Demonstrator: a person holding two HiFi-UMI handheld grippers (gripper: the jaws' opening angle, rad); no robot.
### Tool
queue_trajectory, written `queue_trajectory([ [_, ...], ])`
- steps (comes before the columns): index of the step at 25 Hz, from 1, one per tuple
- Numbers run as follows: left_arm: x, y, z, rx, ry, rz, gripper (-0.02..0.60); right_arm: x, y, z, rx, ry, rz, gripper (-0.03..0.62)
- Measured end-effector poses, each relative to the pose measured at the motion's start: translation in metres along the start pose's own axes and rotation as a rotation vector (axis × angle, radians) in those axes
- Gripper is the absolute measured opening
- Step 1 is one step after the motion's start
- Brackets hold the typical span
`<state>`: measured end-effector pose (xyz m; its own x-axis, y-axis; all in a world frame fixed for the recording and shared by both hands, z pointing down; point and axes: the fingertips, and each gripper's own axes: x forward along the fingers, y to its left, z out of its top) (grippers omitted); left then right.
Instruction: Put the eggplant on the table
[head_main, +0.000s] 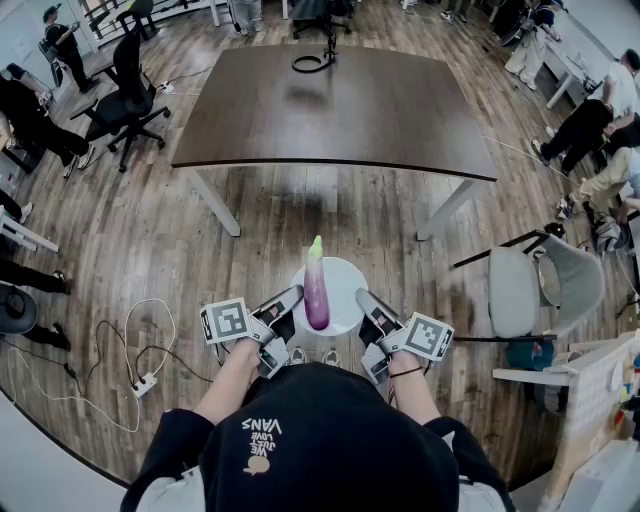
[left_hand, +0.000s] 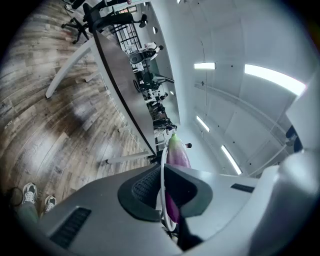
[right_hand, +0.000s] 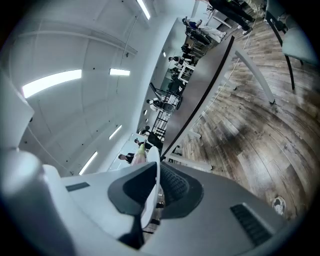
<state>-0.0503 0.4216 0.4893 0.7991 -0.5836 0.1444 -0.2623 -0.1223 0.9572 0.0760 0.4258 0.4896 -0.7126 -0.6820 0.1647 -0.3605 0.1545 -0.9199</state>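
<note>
left gripper (head_main: 287, 302) and right gripper (head_main: 366, 303) are each pinching opposite rims of the plate (head_main: 346, 272), jaws nearly together. eggplant (head_main: 316, 292) is lying on it. table (head_main: 340, 105) is sitting well ahead.

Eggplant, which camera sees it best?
The head view: the whole eggplant lies on the white plate. The left gripper view shows some purple skin past the plate's rim; the right gripper view shows only its green tip.
</note>
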Motion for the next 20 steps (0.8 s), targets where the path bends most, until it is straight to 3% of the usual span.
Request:
queue_trajectory([
  [13, 0.011, -0.013, -0.003, -0.065, -0.017, -0.064, 0.025, 0.000, 0.004, 0.008, -0.011, 0.001, 0.033, 0.031],
  [18, 0.018, -0.011, -0.007, -0.063, -0.033, -0.048, 0.025, -0.003, -0.001, 0.014, -0.006, 0.013, 0.043, 0.031],
  [20, 0.018, -0.004, -0.006, -0.024, -0.035, -0.016, 0.025, -0.003, -0.004, 0.015, -0.011, 0.023, 0.044, 0.031],
])
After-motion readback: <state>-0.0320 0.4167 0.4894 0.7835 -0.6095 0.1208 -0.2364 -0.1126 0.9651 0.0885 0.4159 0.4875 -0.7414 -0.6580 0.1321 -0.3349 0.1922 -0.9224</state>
